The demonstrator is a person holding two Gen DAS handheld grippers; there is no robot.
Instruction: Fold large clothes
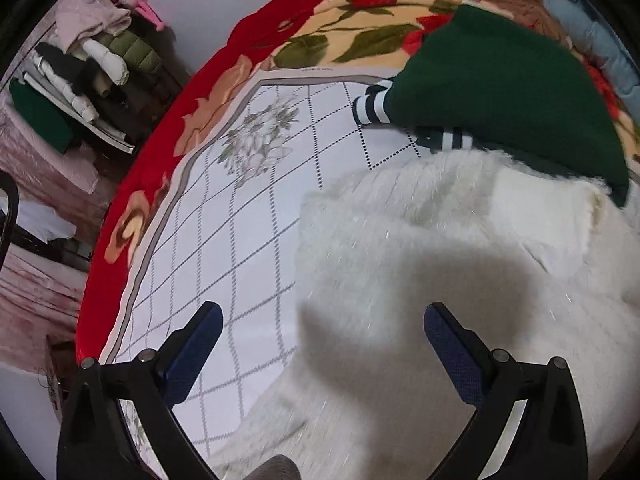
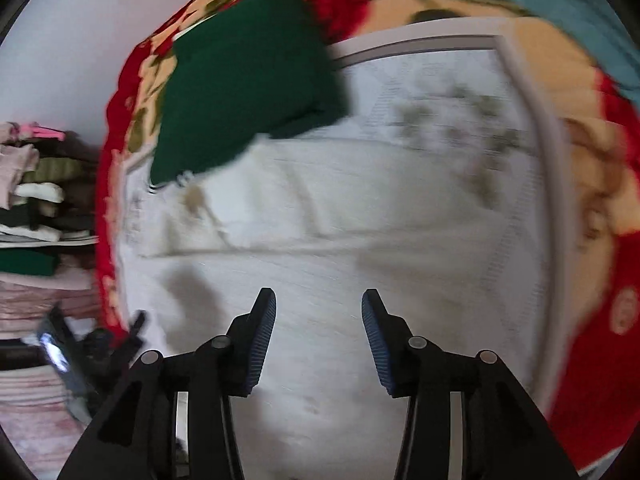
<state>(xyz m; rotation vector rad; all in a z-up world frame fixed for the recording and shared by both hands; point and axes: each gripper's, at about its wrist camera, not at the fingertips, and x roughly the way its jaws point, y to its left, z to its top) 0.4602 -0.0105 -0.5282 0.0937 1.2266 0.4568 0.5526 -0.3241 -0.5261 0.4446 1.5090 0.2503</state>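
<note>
Both hand-held grippers (image 1: 322,316) (image 2: 319,304) gape wide, empty, above white fuzzy garment (image 1: 420,248) (image 2: 320,248).

Fuzzy white knit sweater (image 1: 420,248), matt green knit sweater (image 1: 508,92), smooth printed cloth sheet (image 1: 224,216).

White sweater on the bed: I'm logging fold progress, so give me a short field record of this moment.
garment: fluffy white sweater, lying on the bed sheet
neighbor: folded green sweater, overlapping the white one's far edge
left gripper: open, empty, over the white sweater's edge
right gripper: open, empty, over the white sweater
background: clothes pile beside the bed
</note>
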